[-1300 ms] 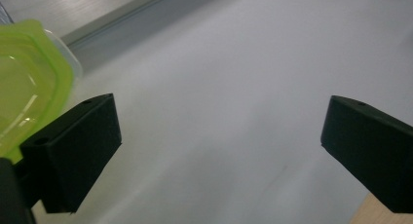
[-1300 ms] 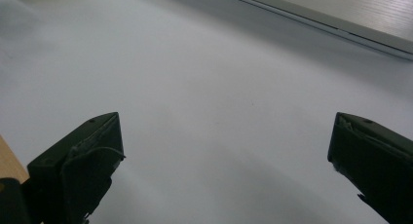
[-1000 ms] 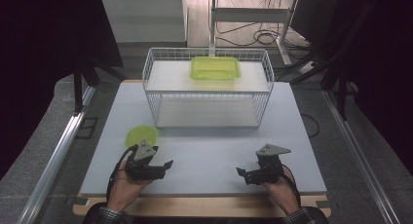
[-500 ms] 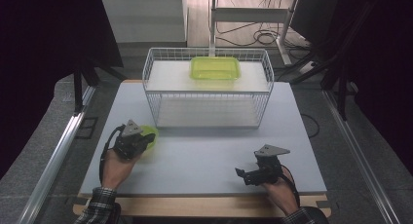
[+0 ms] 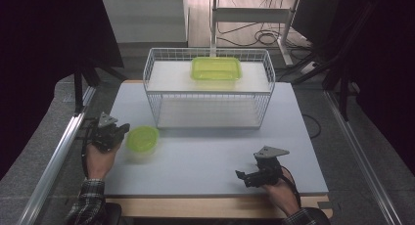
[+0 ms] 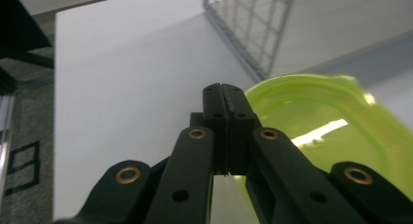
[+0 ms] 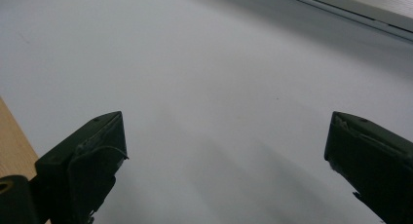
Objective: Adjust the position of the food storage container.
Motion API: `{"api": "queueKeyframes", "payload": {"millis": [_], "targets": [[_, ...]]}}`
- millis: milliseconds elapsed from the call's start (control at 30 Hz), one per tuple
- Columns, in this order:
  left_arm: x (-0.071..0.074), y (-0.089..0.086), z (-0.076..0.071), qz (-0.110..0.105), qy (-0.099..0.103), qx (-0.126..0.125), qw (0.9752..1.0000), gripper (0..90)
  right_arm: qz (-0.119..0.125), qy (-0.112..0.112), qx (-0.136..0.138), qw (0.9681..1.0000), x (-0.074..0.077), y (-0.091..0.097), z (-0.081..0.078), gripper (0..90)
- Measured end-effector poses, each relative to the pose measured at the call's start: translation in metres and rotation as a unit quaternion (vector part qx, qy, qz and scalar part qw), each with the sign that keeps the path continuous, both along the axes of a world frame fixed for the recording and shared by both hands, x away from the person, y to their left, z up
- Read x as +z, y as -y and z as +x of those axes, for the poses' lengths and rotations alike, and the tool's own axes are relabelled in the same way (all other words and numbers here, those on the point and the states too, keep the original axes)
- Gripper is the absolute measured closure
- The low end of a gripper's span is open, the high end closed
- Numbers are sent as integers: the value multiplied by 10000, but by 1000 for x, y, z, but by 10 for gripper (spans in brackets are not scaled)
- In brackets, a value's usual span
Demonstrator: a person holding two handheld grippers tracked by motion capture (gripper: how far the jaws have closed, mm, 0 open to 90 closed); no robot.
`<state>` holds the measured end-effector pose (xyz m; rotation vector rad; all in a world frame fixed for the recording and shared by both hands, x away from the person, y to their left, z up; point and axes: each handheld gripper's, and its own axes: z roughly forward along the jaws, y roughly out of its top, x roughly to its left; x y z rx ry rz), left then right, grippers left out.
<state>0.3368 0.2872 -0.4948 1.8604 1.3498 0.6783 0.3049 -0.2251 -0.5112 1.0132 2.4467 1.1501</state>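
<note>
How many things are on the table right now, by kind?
Green lid: 1
Green container: 1
Wire rack: 1
Total: 3

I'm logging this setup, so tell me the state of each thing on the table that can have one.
Left claw: shut, pinching the rim of the round green lid.
Round green lid: gripped at its edge, seemingly tilted off the table.
Right claw: open, nothing between its jaws.
Green container: uncovered, upright on the wire rack's top shelf.
Wire rack: upright, lower shelf bare.
</note>
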Motion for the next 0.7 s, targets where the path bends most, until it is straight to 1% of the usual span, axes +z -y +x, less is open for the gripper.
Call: {"api": "queueKeyframes", "payload": {"millis": [67, 100, 200, 267, 300, 500, 700], "targets": [[-7, -3, 5, 58, -96, 74, 9999, 900, -18, -13, 24, 10000, -1, -1, 0, 20], [-7, -3, 5, 58, -96, 74, 9999, 900, -34, -23, 32, 10000, -1, -1, 0, 21], [-13, -4, 8, 80, -180, 70, 9998, 900, -48, -19, 58, 10000, -2, -2, 0, 21], [-16, -3, 9, 35, -206, 53, 9998, 900, -50, -26, 61, 10000, -3, -2, 0, 21], [-18, 0, 10, 48, -233, 27, 9997, 900, -70, -32, 71, 9999, -3, -2, 0, 22], [-18, 7, 8, 56, -241, -51, 9997, 900, -65, -40, 82, 9999, -3, -2, 1, 22], [-17, 22, 2, 46, -247, -218, 9994, 900, -93, -55, 97, 9999, -4, -3, 0, 23]]}}
